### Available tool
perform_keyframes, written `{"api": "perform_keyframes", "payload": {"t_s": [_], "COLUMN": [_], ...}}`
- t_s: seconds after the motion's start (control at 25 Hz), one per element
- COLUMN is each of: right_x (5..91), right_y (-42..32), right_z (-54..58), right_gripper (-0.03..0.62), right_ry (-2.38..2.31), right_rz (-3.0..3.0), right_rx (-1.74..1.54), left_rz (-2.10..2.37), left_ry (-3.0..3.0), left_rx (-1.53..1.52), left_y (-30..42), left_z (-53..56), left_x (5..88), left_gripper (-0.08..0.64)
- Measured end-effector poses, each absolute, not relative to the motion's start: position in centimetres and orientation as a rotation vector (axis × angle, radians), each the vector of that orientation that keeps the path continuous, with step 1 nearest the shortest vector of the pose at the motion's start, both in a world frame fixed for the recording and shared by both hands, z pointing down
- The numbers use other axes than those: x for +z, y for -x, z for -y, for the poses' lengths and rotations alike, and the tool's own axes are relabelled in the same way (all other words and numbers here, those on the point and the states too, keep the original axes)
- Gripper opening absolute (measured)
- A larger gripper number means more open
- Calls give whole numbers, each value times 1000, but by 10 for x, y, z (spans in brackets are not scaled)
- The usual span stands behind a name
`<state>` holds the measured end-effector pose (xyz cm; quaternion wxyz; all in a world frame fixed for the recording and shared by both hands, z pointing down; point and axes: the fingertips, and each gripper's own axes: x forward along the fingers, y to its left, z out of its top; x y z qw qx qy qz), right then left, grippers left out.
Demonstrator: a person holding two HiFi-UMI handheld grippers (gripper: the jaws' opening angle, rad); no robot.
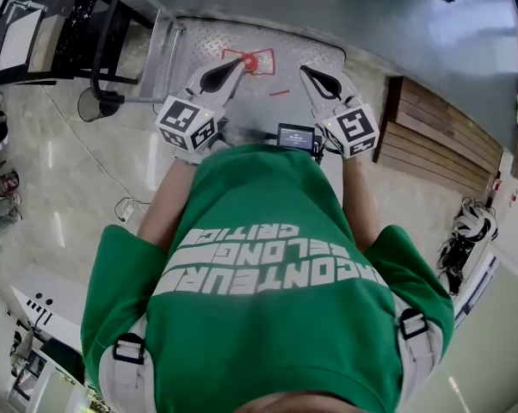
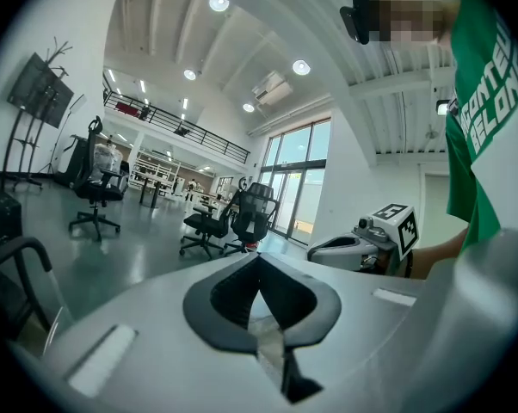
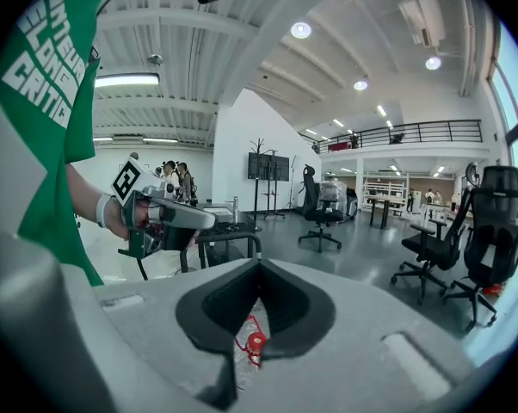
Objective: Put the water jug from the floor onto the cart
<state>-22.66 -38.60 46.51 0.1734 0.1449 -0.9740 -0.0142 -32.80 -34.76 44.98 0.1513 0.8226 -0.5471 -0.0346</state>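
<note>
No water jug shows in any view. The cart is a flat trolley with a ribbed metal deck [image 1: 199, 37] and a black loop handle [image 1: 111, 46] at its left end. A small red round thing [image 1: 250, 61] lies inside a red outline on the deck. It also shows through the gap under the right jaws as that red round thing [image 3: 255, 342]. My left gripper [image 1: 238, 64] and right gripper [image 1: 305, 70] are held side by side over the deck, both shut and empty. Shut jaws also fill the left gripper [image 2: 259, 263] and right gripper [image 3: 257, 269] views.
A wooden pallet [image 1: 440, 140] lies right of the cart. Cables [image 1: 126, 206] trail over the floor at left, and dark gear [image 1: 461, 231] sits at far right. Office chairs [image 2: 95, 192] [image 3: 440, 252] stand about the hall. A small screen [image 1: 295, 136] hangs at the person's chest.
</note>
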Motion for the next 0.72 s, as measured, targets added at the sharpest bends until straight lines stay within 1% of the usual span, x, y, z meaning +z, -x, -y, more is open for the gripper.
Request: {"api": "perform_keyframes", "payload": {"t_s": [0.28, 0.72], "right_x": [468, 470], "right_y": [246, 248], "right_z": [379, 381], "right_gripper": [-8, -7], "right_ry": [-379, -371], "right_rz": [2743, 2741], "right_rx": [-54, -62], "left_rz": [1585, 1590], "left_ry": [-2339, -2327], "left_rx": [-123, -127], "left_y": [346, 344], "left_z": [339, 334], "left_x": [453, 456], "left_gripper": [14, 14]}}
